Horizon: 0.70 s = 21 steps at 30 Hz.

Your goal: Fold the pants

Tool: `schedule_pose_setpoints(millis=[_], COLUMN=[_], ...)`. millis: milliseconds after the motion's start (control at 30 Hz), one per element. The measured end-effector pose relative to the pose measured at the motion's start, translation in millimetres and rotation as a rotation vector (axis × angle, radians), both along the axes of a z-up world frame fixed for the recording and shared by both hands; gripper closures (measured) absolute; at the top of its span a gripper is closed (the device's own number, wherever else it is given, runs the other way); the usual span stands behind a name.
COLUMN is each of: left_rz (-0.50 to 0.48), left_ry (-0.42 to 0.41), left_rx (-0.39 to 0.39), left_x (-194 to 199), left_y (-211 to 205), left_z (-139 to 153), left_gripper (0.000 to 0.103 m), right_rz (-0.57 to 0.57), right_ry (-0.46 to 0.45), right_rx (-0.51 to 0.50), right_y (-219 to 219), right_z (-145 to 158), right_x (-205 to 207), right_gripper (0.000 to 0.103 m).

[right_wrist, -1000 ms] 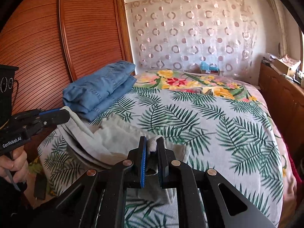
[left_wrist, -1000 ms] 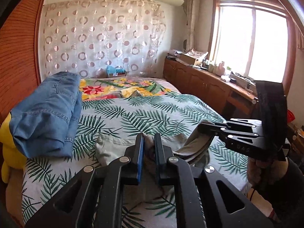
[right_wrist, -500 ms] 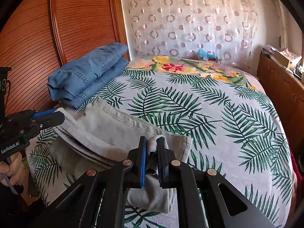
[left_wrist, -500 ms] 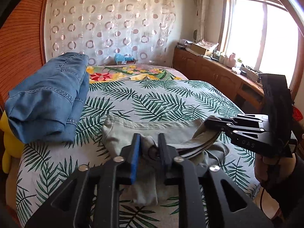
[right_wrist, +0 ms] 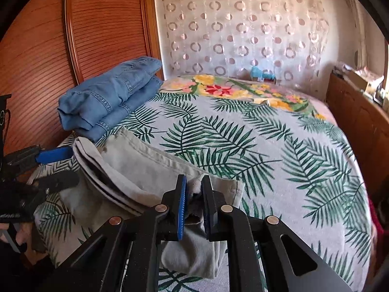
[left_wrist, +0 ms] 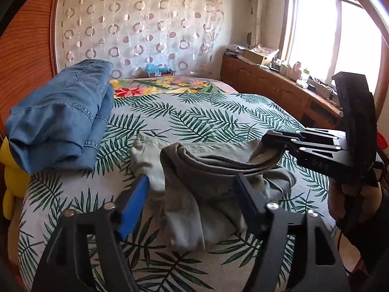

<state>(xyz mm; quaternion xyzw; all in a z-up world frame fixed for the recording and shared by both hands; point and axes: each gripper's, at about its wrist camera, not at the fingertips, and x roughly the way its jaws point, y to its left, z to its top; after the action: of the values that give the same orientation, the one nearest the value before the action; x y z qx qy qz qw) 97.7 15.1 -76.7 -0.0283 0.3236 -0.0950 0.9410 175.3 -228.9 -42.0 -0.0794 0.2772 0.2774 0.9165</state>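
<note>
The grey-beige pants (left_wrist: 206,168) lie folded in layers near the front edge of the palm-leaf bed cover (left_wrist: 194,114). My left gripper (left_wrist: 190,180) is opening wide. Its fingers stand on either side of the folded bundle without pressing on it. In the right wrist view the left gripper (right_wrist: 65,168) sits at the left end of the pants (right_wrist: 145,165). My right gripper (right_wrist: 193,185) still has a bunch of the fabric between its pads, and its jaws are starting to open. From the left wrist view the right gripper (left_wrist: 269,141) holds that corner slightly raised.
Folded blue jeans (left_wrist: 60,116) are stacked at the bed's left side, by the wooden wardrobe (right_wrist: 48,48). A yellow soft toy (left_wrist: 12,177) lies under them. A low wooden cabinet (left_wrist: 267,85) runs along the right under the window. A hand (left_wrist: 345,194) grips the right gripper's handle.
Both grippers have come down and the pants have settled onto the bed. The left gripper let go of the fabric and spread wide. The right gripper's jaws have parted slightly.
</note>
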Motion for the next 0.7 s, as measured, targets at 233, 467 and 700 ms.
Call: schedule_pose_setpoints(millis=[233,467,700], left_rz=[0.01,0.019,-0.016], left_ry=[0.01,0.05,0.091], left_rx=[0.004,0.006,0.016], left_x=[-9,-16,-24], left_y=[4,12,5], left_z=[-4,-16,-27], left_gripper=[0.029,0.029,0.051], right_rz=[-0.021,-0.003,0.022], right_ry=[-0.014,0.035,0.091], right_rx=[0.016,-0.007,-0.023], right_y=[-13,-33,-44], right_z=[7,-4,-18], right_x=[-7,-29,-43], right_gripper=[0.058,0.058,0.058])
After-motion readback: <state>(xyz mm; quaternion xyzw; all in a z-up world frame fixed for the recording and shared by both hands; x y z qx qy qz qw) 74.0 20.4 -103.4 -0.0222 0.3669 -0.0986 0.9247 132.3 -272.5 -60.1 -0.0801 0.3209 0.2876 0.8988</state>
